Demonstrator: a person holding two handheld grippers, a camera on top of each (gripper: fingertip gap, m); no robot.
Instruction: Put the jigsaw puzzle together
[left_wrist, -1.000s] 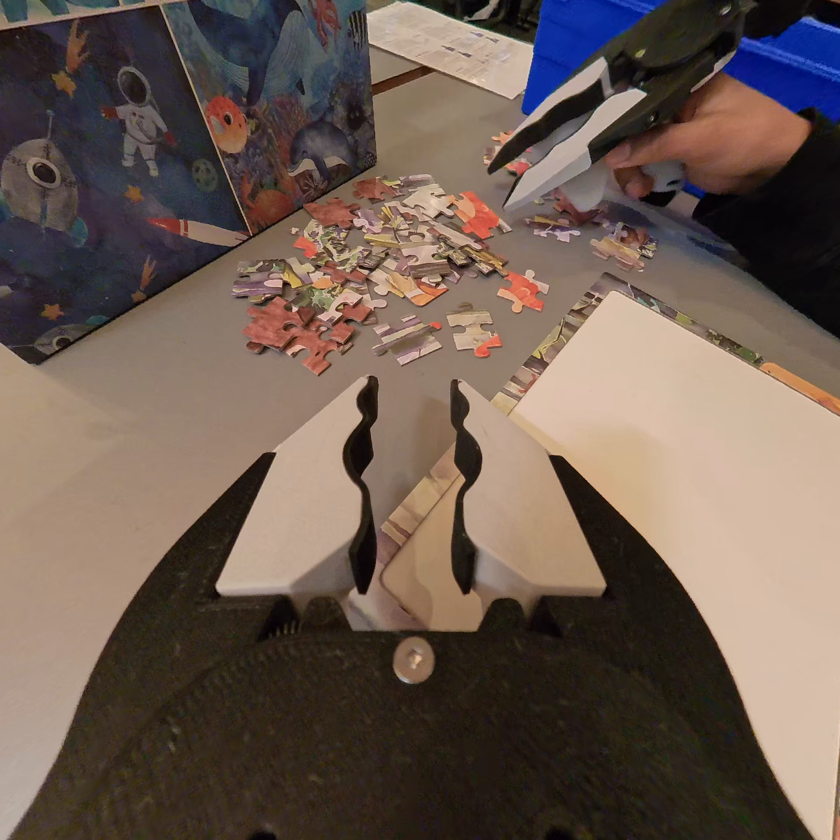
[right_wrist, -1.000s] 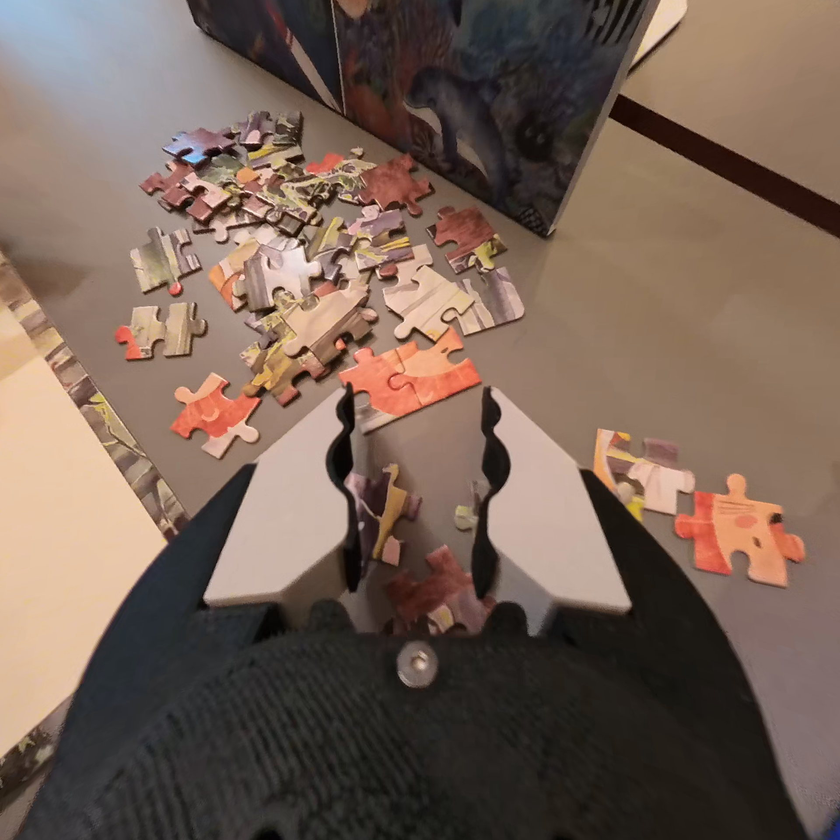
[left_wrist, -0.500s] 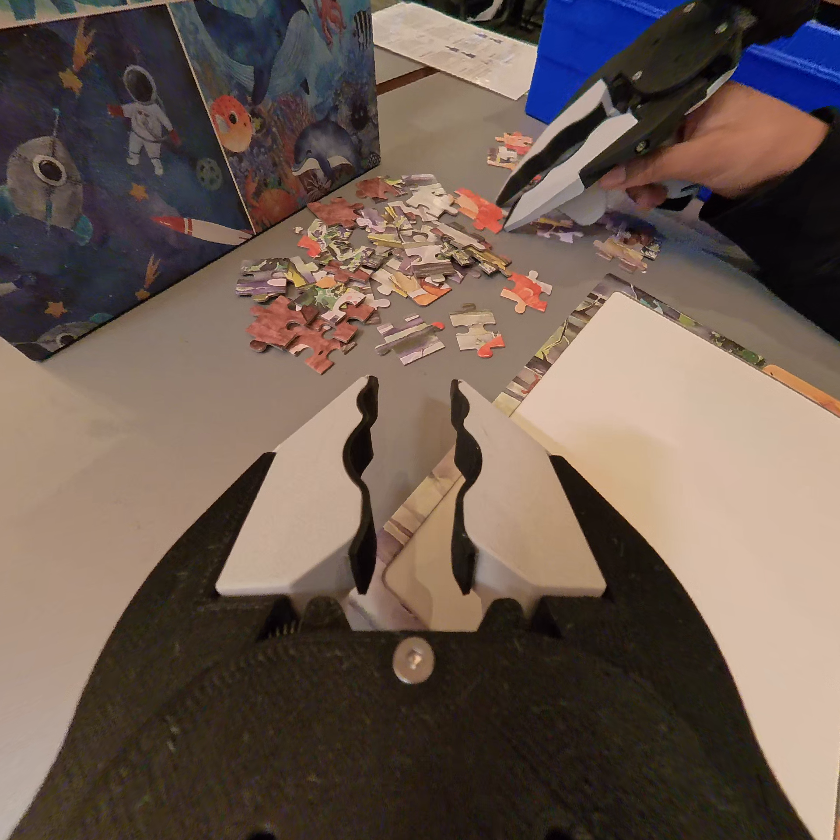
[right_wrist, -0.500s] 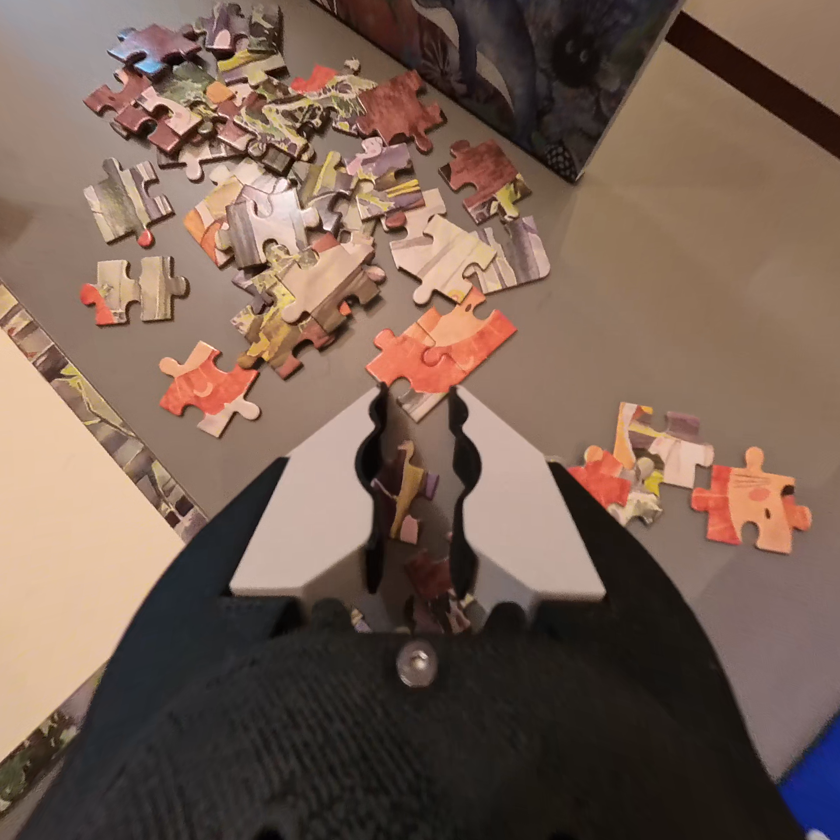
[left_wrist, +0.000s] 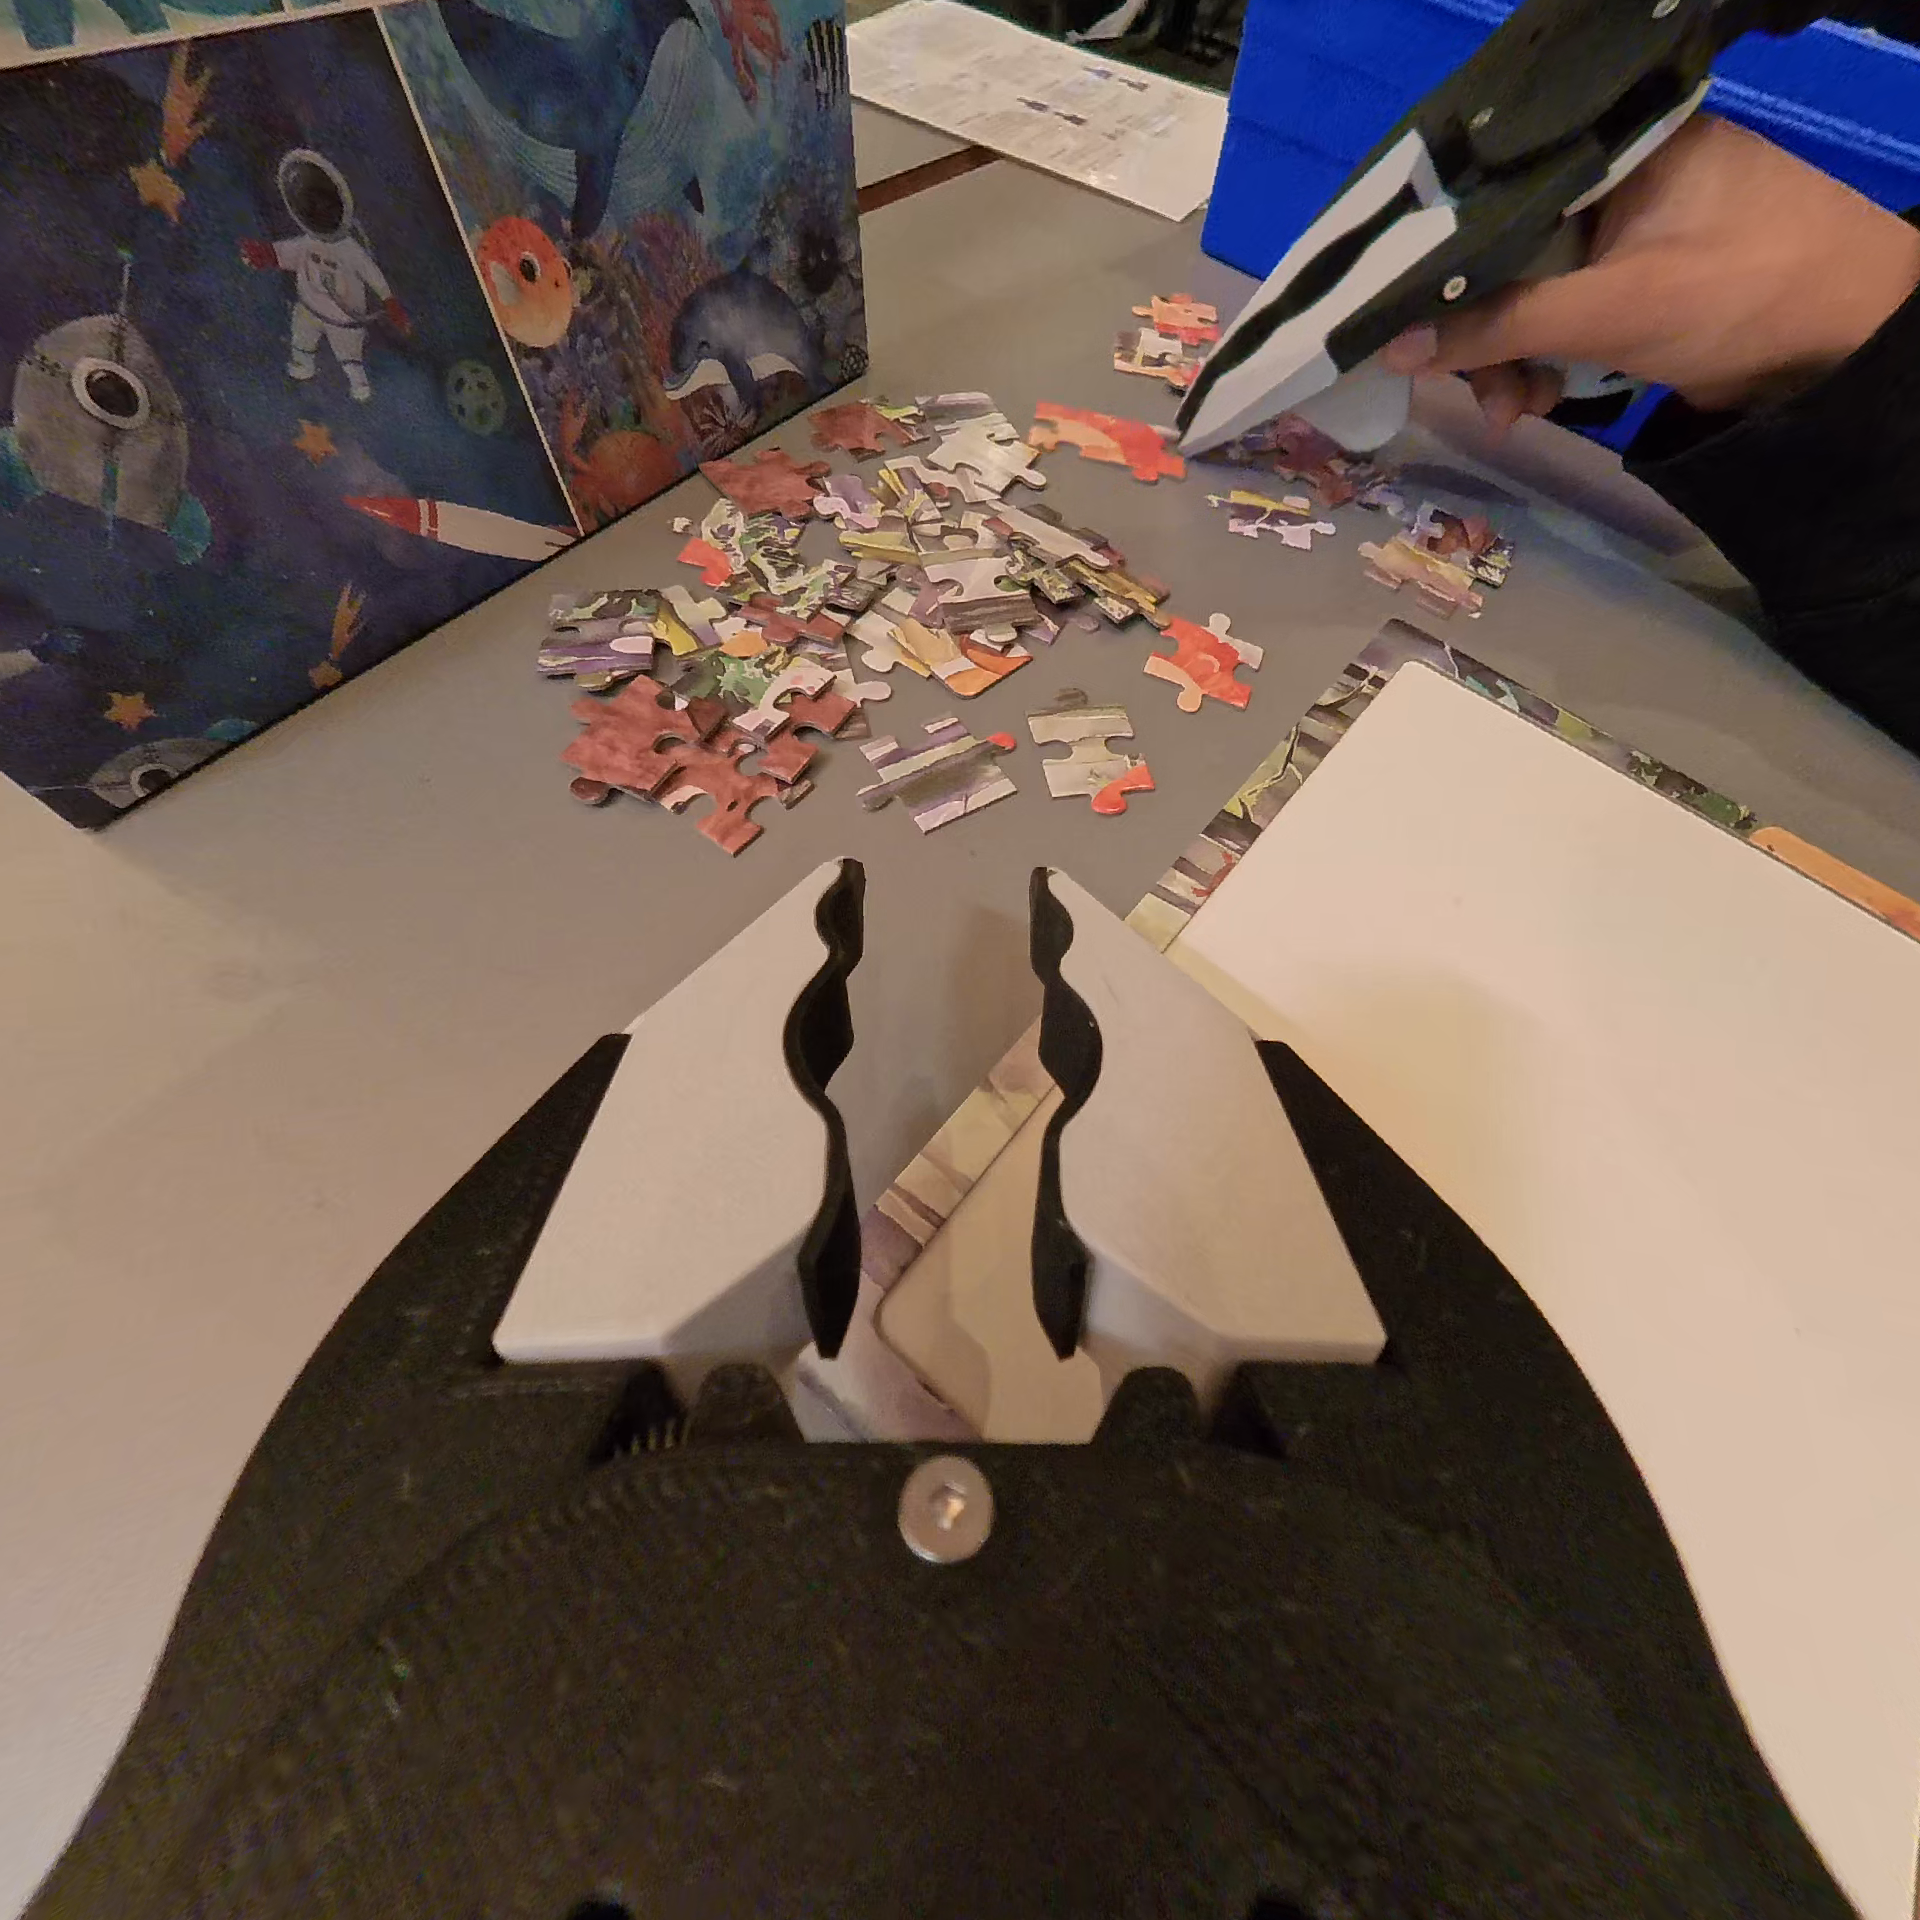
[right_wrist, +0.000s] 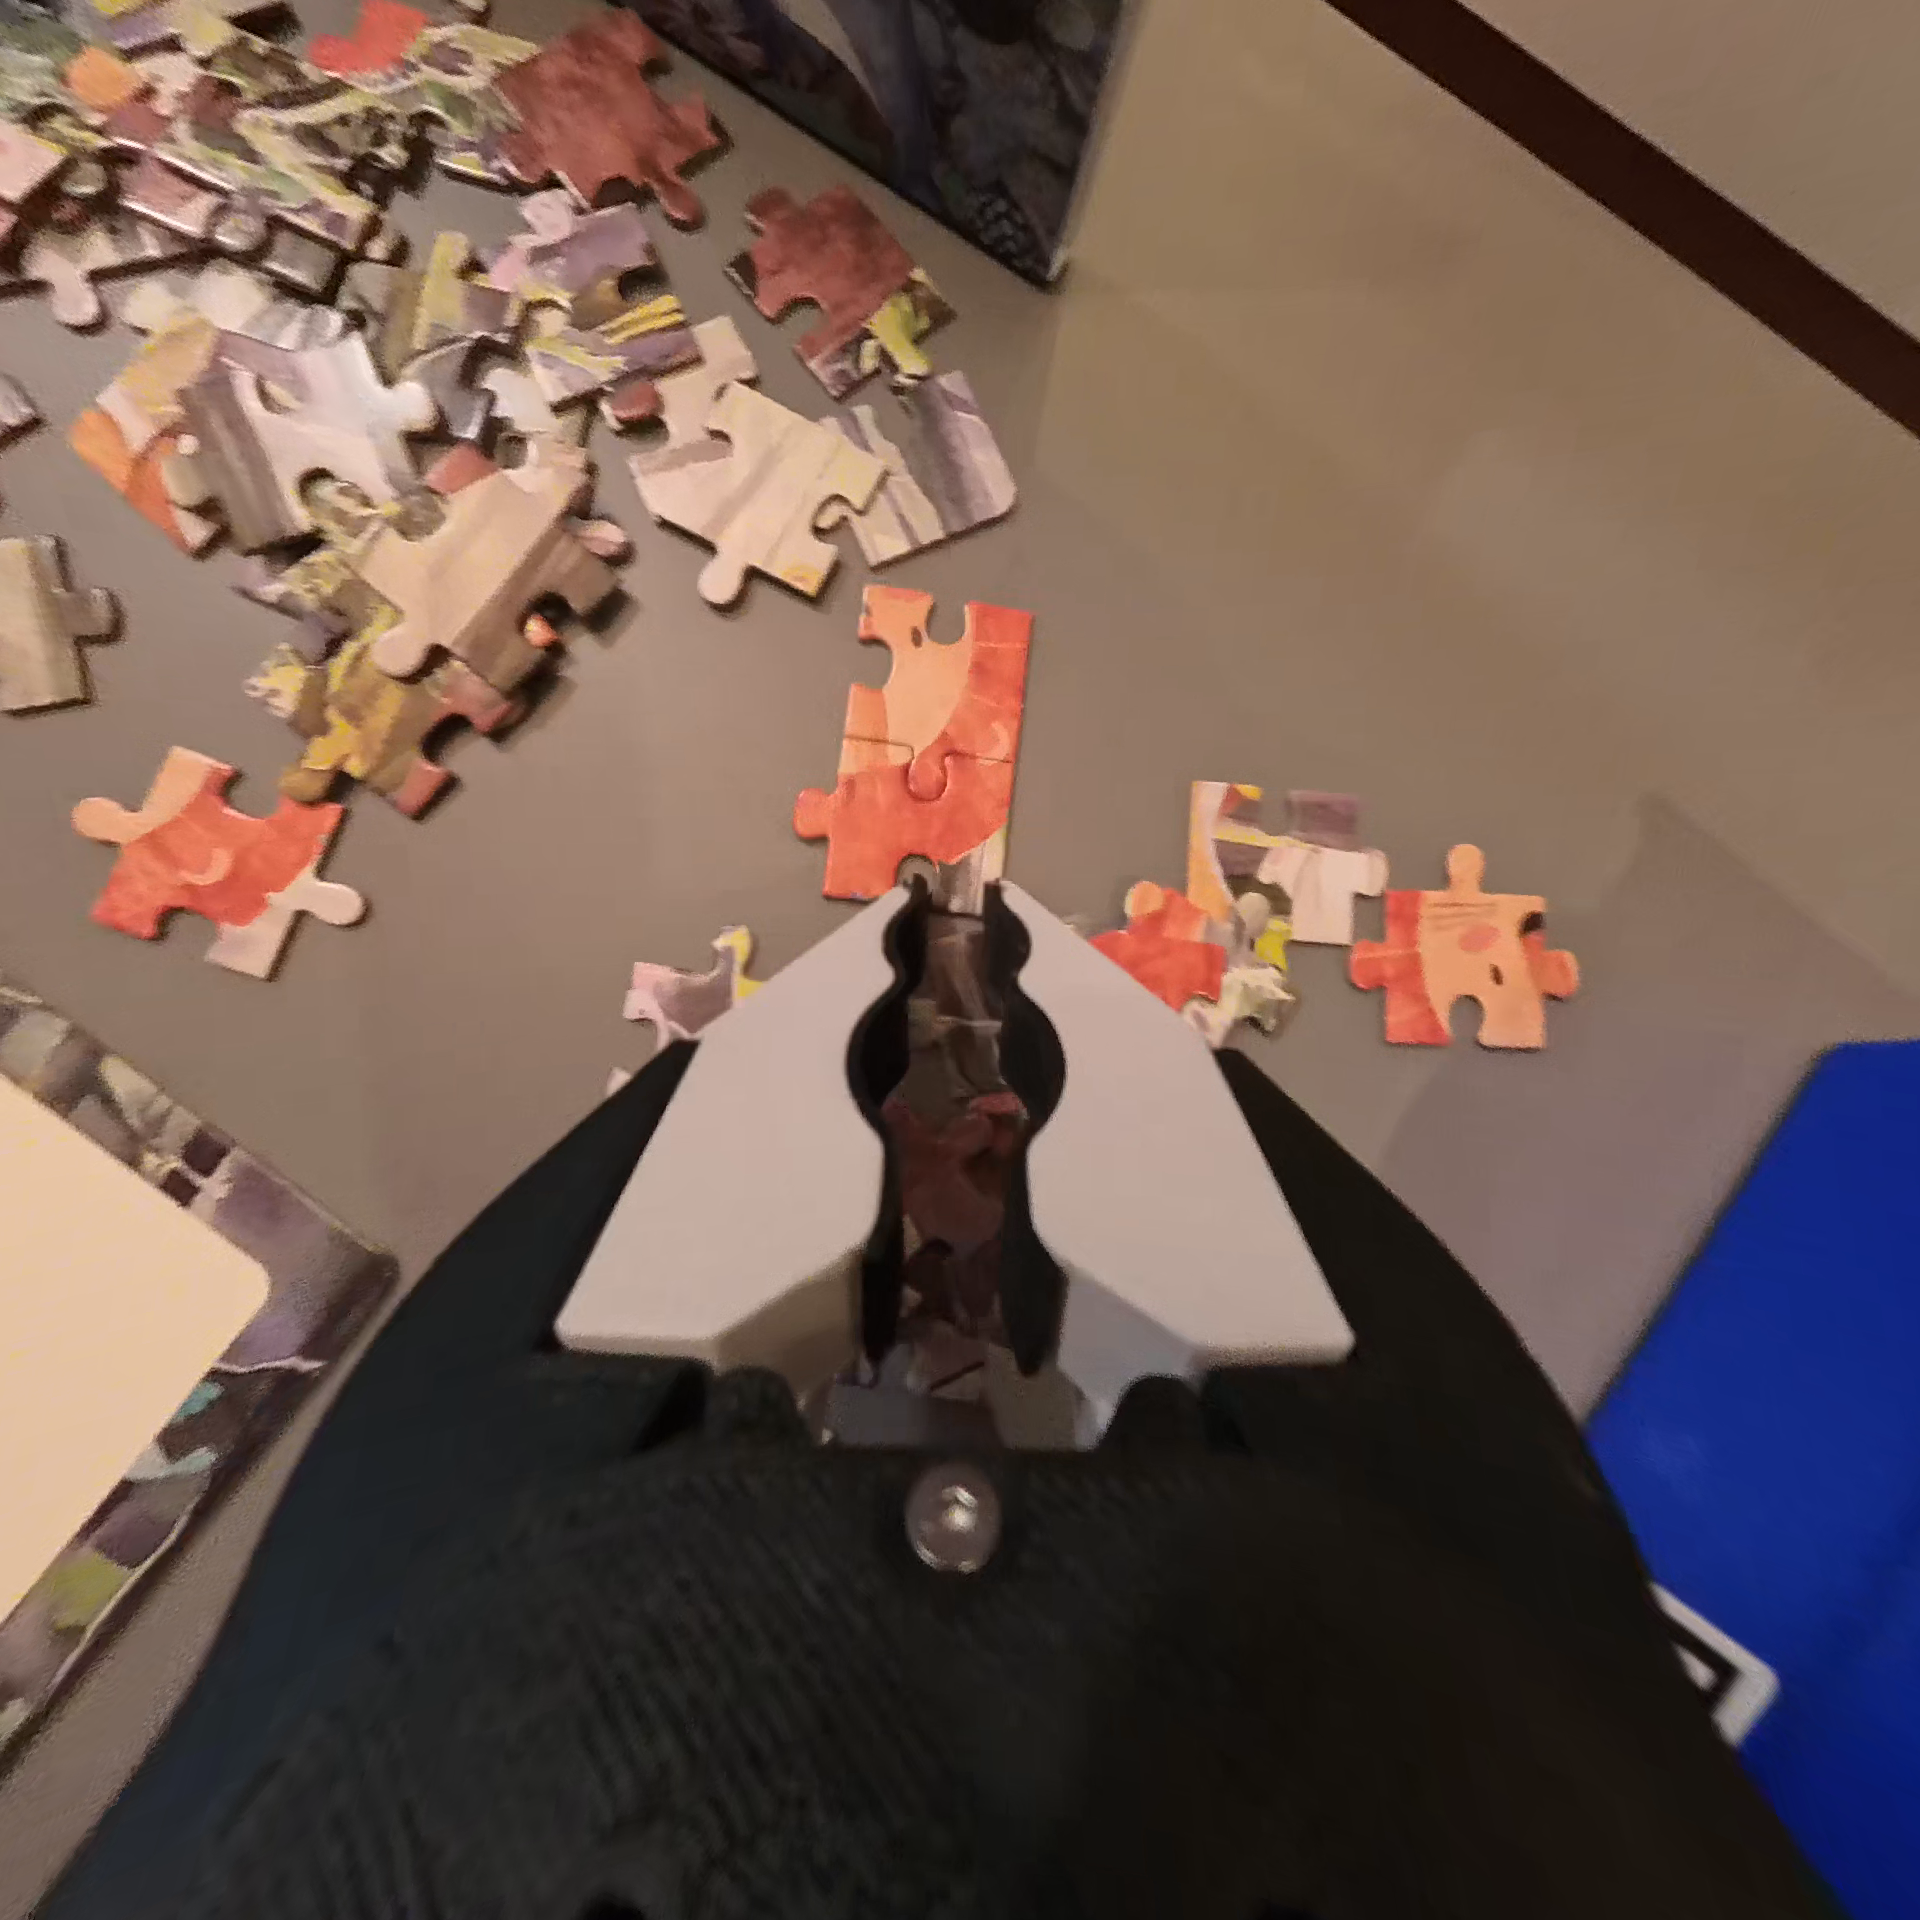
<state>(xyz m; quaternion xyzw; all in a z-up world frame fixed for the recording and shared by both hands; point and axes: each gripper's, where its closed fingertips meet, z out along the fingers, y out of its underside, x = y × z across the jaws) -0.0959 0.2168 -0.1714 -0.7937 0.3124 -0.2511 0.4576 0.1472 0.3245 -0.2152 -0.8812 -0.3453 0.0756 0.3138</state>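
Lying scattered on the grey table, the loose puzzle pieces form a heap between the illustrated box and the puzzle tray. The tray has a blank cream middle and a printed border, and none of the pieces sits inside it. A joined pair of orange pieces lies at the heap's near edge in the right wrist view, with a single orange piece off to its left and a small group of orange and pale pieces to its right.

The right gripper points down at the table with its tips just at the lower edge of the orange pair. Its jaws are nearly together, with only a narrow gap, and dark reddish pieces show through that gap; whether the tips actually pinch anything cannot be told. From the left wrist view the same gripper is held in a hand, its tips touching down beside the orange pair.

The left gripper hovers over the tray's near corner, its jaws parted with a clear gap and nothing between them.

A blue bin stands behind the right gripper, and a printed sheet lies beyond the box.
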